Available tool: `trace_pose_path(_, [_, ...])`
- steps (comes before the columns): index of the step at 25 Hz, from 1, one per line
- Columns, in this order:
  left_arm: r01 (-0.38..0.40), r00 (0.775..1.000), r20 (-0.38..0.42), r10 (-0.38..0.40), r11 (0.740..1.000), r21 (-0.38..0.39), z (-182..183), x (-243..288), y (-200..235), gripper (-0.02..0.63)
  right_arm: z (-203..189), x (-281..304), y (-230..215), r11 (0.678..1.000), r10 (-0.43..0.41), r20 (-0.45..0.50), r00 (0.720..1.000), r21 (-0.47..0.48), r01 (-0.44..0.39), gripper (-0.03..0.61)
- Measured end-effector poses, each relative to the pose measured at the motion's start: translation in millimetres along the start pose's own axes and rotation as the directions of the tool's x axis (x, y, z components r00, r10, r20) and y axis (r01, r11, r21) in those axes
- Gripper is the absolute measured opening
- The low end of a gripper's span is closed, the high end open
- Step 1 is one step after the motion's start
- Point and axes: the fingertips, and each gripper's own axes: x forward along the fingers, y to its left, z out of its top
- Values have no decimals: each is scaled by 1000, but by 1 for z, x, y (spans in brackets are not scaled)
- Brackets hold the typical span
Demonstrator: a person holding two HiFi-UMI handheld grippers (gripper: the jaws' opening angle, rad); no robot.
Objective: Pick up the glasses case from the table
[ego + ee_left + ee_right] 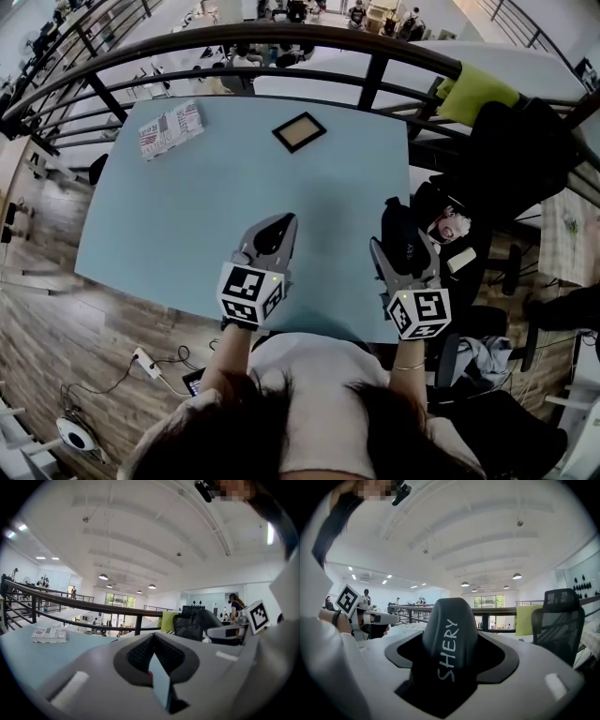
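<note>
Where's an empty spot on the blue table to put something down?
The big middle of the table, between the folded paper, the picture frame and the left gripper, is bare. The near right edge is crowded: the right gripper holds the glasses case there.

Open worktop (187, 216) around the picture frame (299, 131)
Left of the frame lies a folded newspaper (170, 128); behind it a railing (281, 42) bars the far edge; to its right a dark chair (511, 150) crowds the side; nearer than it, bare surface reaches the left tongs (278, 228) and right tongs (398, 230)
</note>
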Motion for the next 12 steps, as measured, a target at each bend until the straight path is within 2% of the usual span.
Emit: trace_pose_path(12, [-20, 1000, -6, 20, 1000, -6, -2, 3, 10, 57, -8, 6, 5, 999, 23, -31, 999, -36, -24, 347])
